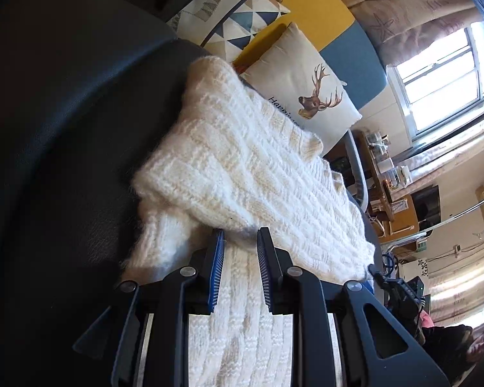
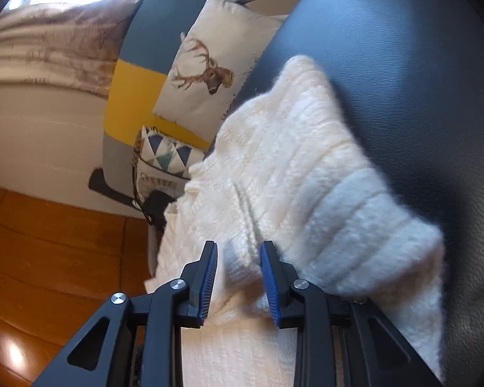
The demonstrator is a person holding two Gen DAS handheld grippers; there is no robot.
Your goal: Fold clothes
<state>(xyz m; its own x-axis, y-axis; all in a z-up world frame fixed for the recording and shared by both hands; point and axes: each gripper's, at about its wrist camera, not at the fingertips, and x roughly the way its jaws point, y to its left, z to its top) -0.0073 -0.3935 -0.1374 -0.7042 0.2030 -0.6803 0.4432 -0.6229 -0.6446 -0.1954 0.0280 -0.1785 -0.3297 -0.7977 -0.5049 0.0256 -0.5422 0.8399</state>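
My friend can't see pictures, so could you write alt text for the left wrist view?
A fluffy white knit sweater lies partly folded on a dark leather seat, with the left gripper open just above it. Behind sits a deer-print cushion near a sunlit window.

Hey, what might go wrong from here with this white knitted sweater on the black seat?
Both tongs, left and right, stand apart over the white sweater without pinching it, so a lift now might come up empty. The fuzzy knit may snag on the ribbed blue pads. One edge hangs off the black seat, so the sweater could slide to the wooden floor.
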